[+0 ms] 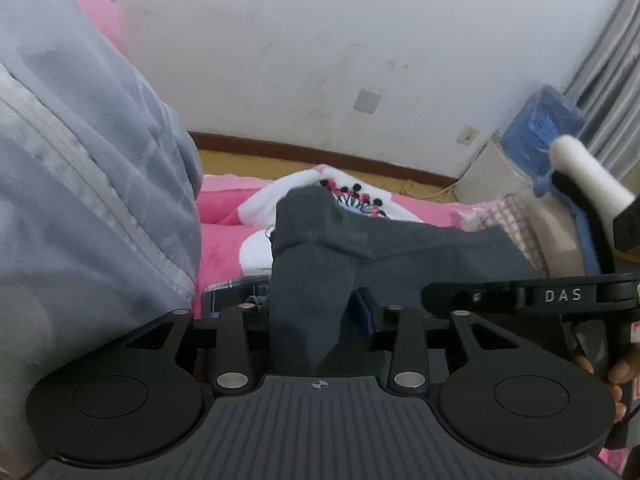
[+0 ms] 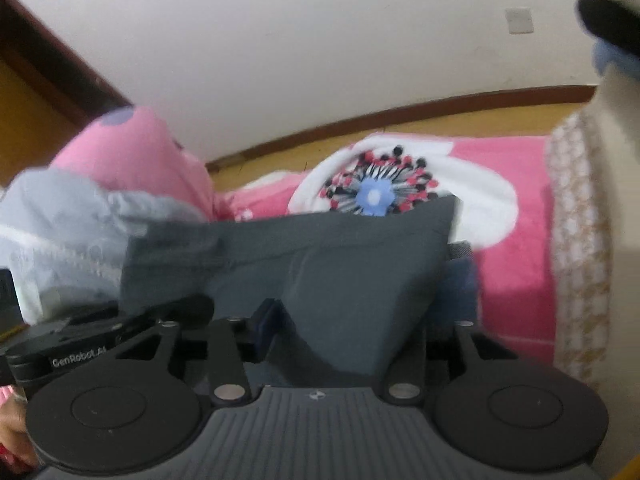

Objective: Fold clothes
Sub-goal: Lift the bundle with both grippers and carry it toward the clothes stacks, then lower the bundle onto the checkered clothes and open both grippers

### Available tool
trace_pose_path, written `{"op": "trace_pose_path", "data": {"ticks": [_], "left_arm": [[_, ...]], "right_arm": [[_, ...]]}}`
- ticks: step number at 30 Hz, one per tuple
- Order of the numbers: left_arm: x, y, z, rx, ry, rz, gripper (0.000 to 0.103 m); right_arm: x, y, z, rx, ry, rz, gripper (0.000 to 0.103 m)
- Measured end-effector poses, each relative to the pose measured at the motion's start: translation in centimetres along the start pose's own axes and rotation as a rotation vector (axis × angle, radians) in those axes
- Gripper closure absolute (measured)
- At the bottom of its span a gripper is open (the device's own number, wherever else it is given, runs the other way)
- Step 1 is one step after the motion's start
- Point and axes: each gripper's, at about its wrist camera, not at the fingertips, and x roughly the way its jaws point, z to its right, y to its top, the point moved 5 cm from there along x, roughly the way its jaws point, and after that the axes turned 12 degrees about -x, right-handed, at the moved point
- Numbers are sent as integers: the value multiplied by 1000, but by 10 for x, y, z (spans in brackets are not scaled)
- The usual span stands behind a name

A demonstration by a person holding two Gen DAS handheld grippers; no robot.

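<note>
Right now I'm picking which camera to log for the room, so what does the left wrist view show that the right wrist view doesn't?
Only the left wrist view shows the blue-wrapped bundle on a white unit, the grey curtain and a low wall socket. Only the right wrist view shows the brown door frame and the blanket's whole blue-centred flower. Both show the dark grey garment draped over each tool, the light grey zipped garment and the pink blanket.

Pink blanket [image 2: 516,240] with white flower print lying under everything. White wall [image 1: 320,40] standing behind, switch plate [image 1: 367,101] sitting on it. Grey curtain [image 1: 612,60] hanging at right. Blue bundle [image 1: 540,128] resting on white box [image 1: 486,176].
</note>
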Motion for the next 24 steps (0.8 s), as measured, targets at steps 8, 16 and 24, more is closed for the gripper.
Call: {"op": "trace_pose_path", "data": {"ticks": [8,16,24], "left_arm": [[-61,17,1,-22,24,194,48],[-62,-10,43,288,25,246,47],[14,1,-3,60,111,84,48]], "right_arm": [[-48,12,5,-45,-149,230,39],[-82,4,-44,-265,-210,383,43],[-7,0,20,11,-203,145,51]]}}
